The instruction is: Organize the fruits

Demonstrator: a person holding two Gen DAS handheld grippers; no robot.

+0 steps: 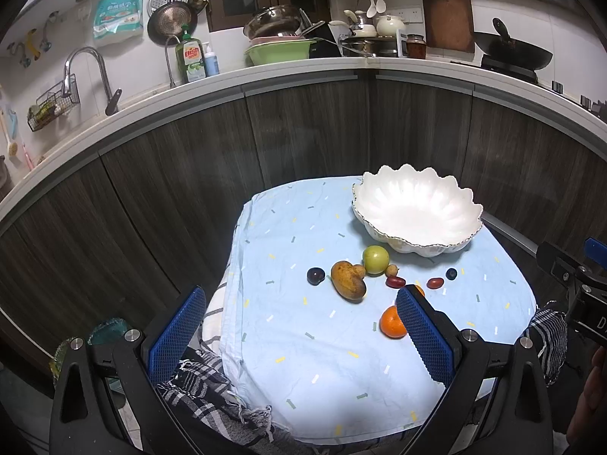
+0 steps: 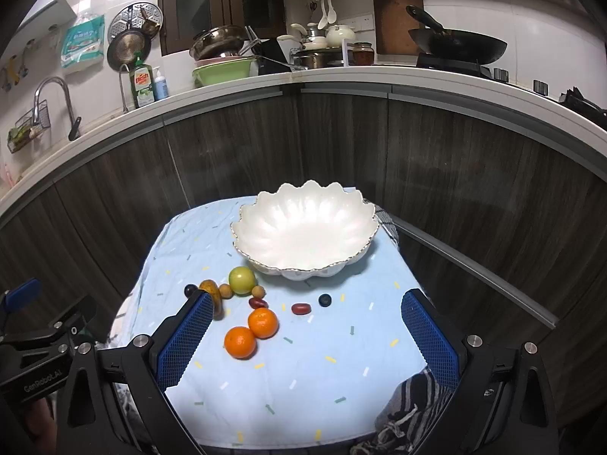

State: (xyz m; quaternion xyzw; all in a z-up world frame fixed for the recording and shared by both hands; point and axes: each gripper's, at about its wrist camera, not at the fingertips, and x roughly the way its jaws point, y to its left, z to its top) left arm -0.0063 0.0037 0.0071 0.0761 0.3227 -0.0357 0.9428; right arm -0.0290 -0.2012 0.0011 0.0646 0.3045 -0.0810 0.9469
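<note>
An empty white scalloped bowl (image 1: 417,212) (image 2: 303,233) stands at the far side of a small table covered with a light blue cloth (image 1: 326,349) (image 2: 303,379). In front of it lie a green apple (image 1: 375,259) (image 2: 241,280), a yellow-brown mango (image 1: 347,278) (image 2: 210,288), a dark plum (image 1: 315,276) (image 2: 190,289), two oranges (image 2: 239,342) (image 2: 263,322), two red dates (image 1: 435,283) (image 2: 301,308) and a dark blueberry (image 1: 451,273) (image 2: 324,300). My left gripper (image 1: 299,318) and right gripper (image 2: 307,326) both hover open over the near half of the cloth, nothing between their fingers.
Dark wood cabinet fronts (image 1: 303,132) curve behind the table under a white counter with a sink tap (image 1: 81,72), dish soap (image 1: 189,57), a green basin (image 1: 280,51), pots and a wok (image 1: 512,53). A checked cloth (image 1: 197,386) hangs under the blue one.
</note>
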